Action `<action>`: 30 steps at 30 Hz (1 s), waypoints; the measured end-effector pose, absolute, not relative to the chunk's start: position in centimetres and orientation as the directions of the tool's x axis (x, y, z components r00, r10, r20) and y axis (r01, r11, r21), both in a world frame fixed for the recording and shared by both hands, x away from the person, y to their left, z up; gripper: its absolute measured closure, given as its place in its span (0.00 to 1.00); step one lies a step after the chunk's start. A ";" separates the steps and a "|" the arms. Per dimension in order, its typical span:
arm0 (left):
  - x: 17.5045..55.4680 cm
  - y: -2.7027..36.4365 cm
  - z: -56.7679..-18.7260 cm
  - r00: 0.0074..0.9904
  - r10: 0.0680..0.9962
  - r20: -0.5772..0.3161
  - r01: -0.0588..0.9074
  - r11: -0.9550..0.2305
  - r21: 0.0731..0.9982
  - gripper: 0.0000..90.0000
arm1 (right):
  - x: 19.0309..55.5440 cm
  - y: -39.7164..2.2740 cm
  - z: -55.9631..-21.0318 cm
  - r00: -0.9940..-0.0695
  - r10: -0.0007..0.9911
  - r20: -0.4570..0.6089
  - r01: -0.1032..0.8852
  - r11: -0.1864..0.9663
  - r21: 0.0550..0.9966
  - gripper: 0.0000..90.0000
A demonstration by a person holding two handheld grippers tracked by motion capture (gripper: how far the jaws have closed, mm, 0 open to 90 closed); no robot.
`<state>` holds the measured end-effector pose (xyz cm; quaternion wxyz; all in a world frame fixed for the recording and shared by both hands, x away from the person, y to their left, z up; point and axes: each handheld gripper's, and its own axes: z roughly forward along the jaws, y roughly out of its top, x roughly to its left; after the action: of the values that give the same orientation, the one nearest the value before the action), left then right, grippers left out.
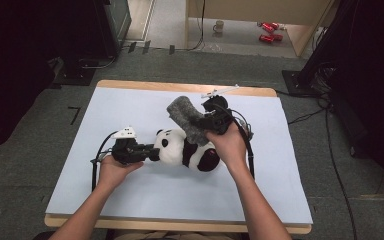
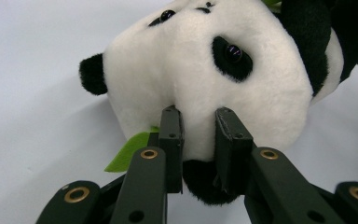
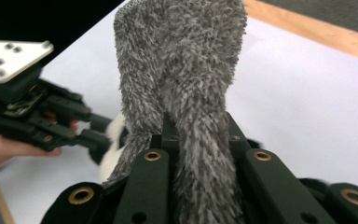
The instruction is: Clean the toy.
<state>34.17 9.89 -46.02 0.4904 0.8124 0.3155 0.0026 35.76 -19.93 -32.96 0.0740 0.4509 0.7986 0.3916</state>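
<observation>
Your forearms come in from the bottom of the high view, one gripper per hand. Left gripper (image 1: 149,152) is clamped narrow on the panda plush (image 1: 187,150), jaws pinching the head fur by the lower ear; check the left gripper view, pads (image 2: 172,140) sunk into white fur, the lower ear dark between them. Right gripper (image 1: 209,122) is clamped tight on the grey fuzzy cloth (image 1: 186,117), looks like a sock or small garment, can't say which.

Key relation: panda lies on its side mid-table (image 1: 130,200), long axis running left to right, head at your left gripper, body and legs under your right hand (image 1: 228,145). Cloth rises up and away from the right gripper, free end toward the far left, hanging over the panda's body, just above it. Right hand is the nearer one to the legs, so dressing or draping likely falls to it, left one anchoring the head.

Left gripper view gives the pinch and a green leaf (image 2: 127,153) at the panda's neck. Right gripper view gives the cloth (image 3: 182,93) bunched between its jaws, left gripper (image 3: 86,133) beyond, touching white fur. High view gives the overall layout; whether cloth touches panda, can't tell.
</observation>
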 end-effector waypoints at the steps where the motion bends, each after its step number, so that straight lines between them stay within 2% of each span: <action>1: 34.2 9.9 -46.0 0.801 0.515 -0.305 0.510 -0.320 0.798 0.83 | 35.8 -19.9 -33.0 -0.582 0.778 0.235 0.662 0.287 0.692 0.87; 8: 34.0 9.9 -46.1 0.797 0.515 -0.316 0.518 -0.313 0.796 0.82 | 36.4 -21.7 -34.0 -0.544 0.804 0.240 0.696 0.274 0.664 0.87; 13: 34.0 9.9 -46.2 0.800 0.512 -0.313 0.516 -0.320 0.794 0.83 | 35.9 -22.3 -37.4 -0.531 0.817 0.225 0.730 0.307 0.610 0.87; 17: 33.9 9.9 -46.2 0.805 0.507 -0.309 0.513 -0.333 0.791 0.83 | 35.4 -23.2 -38.4 -0.528 0.804 0.274 0.733 0.269 0.625 0.87; 30: 33.8 9.9 -46.2 0.804 0.507 -0.309 0.513 -0.330 0.793 0.83 | 33.1 -26.2 -40.5 -0.539 0.792 0.288 0.702 0.233 0.673 0.87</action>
<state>33.78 9.88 -46.24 0.4871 0.8154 0.3127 -0.0029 33.13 -26.23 -40.50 0.0569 0.4767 0.7832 0.3951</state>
